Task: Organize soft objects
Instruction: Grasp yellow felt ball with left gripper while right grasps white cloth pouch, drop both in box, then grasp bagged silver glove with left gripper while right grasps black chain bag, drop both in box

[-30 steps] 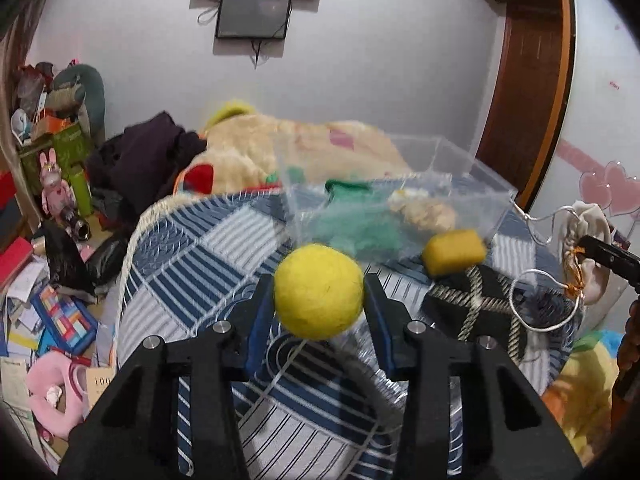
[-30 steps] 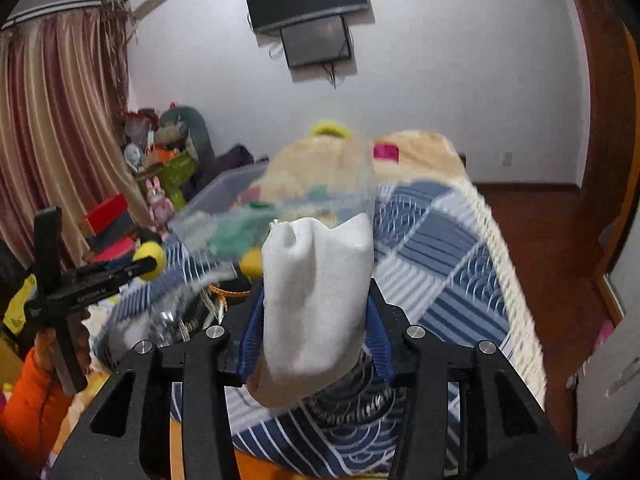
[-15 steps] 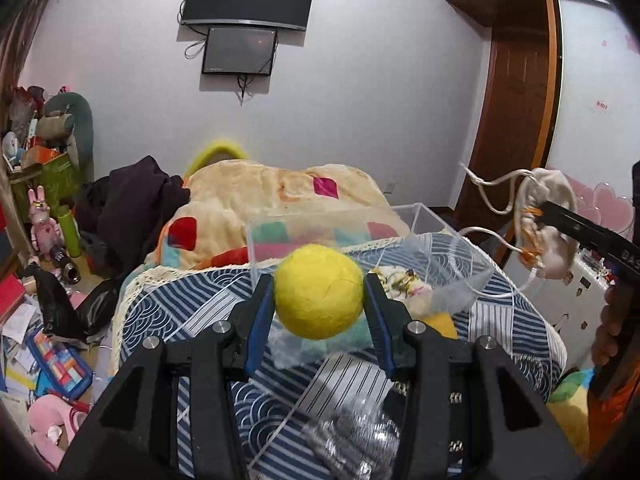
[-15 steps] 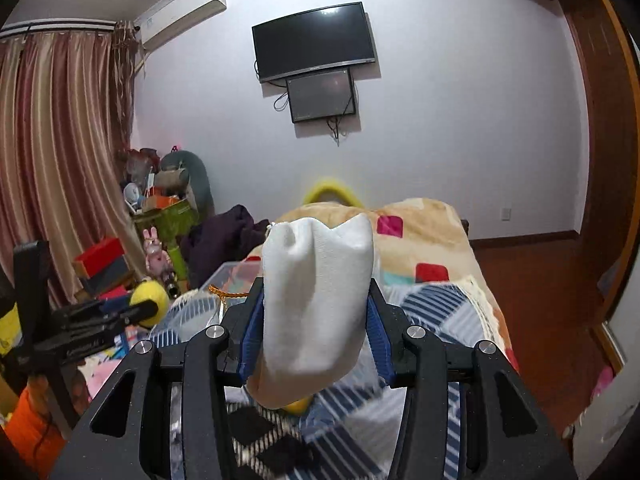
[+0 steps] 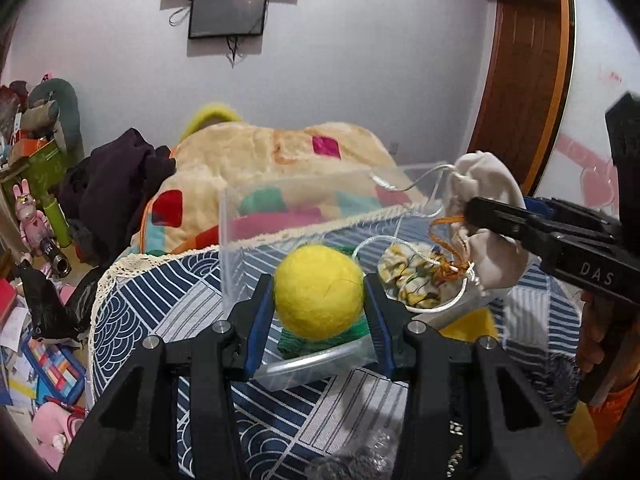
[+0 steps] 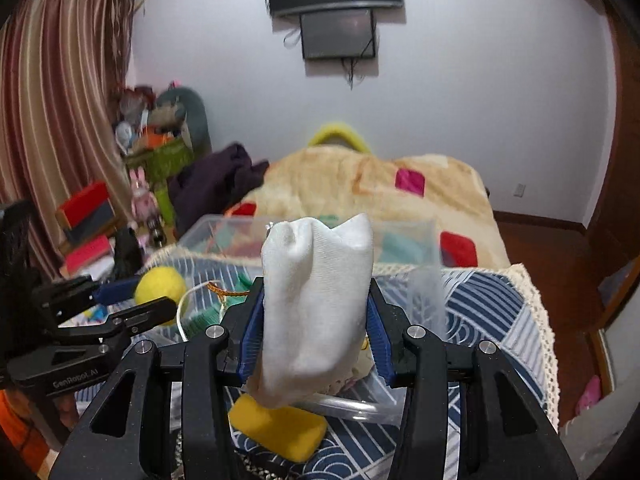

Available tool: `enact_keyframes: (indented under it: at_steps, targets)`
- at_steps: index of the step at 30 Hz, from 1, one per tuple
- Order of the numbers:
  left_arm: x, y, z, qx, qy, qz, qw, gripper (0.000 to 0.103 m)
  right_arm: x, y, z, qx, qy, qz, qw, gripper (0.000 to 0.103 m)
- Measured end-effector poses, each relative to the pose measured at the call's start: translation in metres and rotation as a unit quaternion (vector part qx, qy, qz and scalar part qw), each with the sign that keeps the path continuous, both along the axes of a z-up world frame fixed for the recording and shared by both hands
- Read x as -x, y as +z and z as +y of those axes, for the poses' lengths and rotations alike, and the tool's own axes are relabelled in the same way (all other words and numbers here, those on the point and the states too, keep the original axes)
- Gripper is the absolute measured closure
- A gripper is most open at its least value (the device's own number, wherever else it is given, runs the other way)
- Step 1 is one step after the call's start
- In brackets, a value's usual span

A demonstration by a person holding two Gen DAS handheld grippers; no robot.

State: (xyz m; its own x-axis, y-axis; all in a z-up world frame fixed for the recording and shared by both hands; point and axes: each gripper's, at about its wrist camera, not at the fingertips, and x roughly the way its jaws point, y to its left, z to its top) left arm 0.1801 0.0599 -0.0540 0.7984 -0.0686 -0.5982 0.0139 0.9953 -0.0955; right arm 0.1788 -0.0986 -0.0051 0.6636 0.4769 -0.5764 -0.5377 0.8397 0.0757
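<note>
My left gripper is shut on a yellow felt ball and holds it over the near end of a clear plastic bin. My right gripper is shut on a white drawstring pouch, held above the same bin. In the left wrist view the pouch hangs at the bin's right side with its cord trailing in. The ball also shows in the right wrist view. Inside the bin lie a green cloth and a floral scrunchie.
The bin stands on a blue patterned cloth on the bed. A yellow sponge lies on the cloth in front of the bin. A beige blanket lies behind. Toys and boxes clutter the floor at the left.
Both grippers have tipped down and moved in over the bin. The ball and the pouch are now above its opening, closer to each other.
</note>
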Motion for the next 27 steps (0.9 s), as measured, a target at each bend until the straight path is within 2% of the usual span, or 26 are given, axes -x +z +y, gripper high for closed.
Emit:
enact_keyframes:
  at_steps: [8,10,12,15,16,21,27]
  targets:
    - [-0.013,-0.01,-0.003,-0.006,0.004,0.014,0.9999,0.059,-0.014,-0.009,0.013,0.028,0.015,0.03,0.999,0.058]
    - [-0.014,-0.01,-0.004,-0.01,0.006,0.016,0.9998,0.055,-0.017,-0.012,0.015,0.034,0.018,0.04,0.998,0.058]
    - [-0.014,-0.009,-0.004,-0.011,0.009,0.017,0.9998,0.042,-0.023,-0.016,0.02,0.049,0.017,0.05,0.997,0.057]
    - [-0.01,-0.006,-0.002,-0.005,0.009,0.013,0.9999,0.038,-0.021,-0.016,0.019,0.059,0.016,0.049,0.997,0.045]
    - [-0.008,-0.005,-0.002,-0.006,0.008,0.012,0.9999,0.038,-0.019,-0.015,0.017,0.055,0.019,0.049,0.997,0.037]
    - [0.005,0.004,-0.001,-0.004,0.005,0.003,1.0,0.038,-0.005,0.003,0.001,0.03,0.02,0.023,0.999,0.034]
    - [0.04,0.022,-0.001,-0.007,0.011,-0.036,0.9993,0.016,0.025,0.024,-0.017,0.007,0.019,-0.024,1.0,0.02]
